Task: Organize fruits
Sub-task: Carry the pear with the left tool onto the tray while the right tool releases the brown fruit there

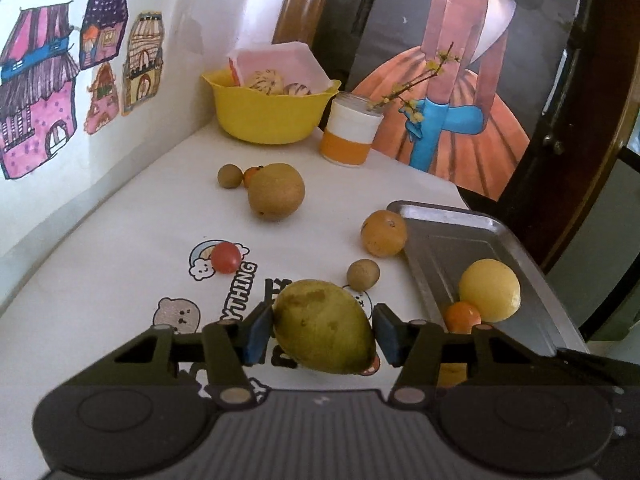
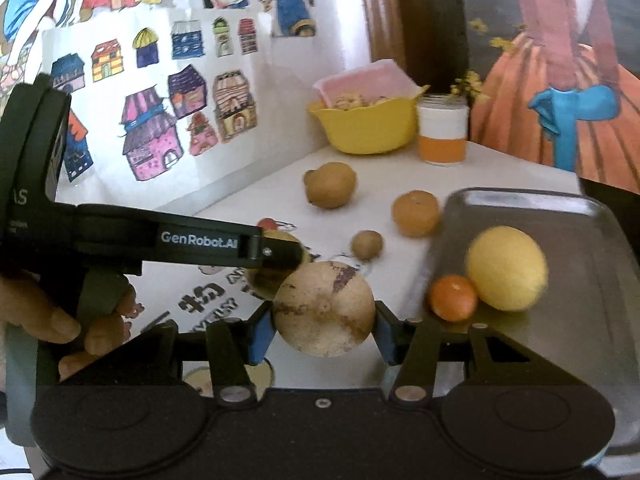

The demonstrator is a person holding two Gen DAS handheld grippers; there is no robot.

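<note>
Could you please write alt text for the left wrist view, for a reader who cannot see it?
The left gripper holds a yellow-green fruit between its jaws above a white table. To the right, a metal tray holds a yellow lemon and a small orange fruit; more fruits lie loose on the table, with a yellow bowl behind.

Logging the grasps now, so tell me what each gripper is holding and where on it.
Left gripper: a yellow-green mango-like fruit, pads on its two sides. Right gripper: a round tan fruit with brown patches, clamped across its widest part.
</note>
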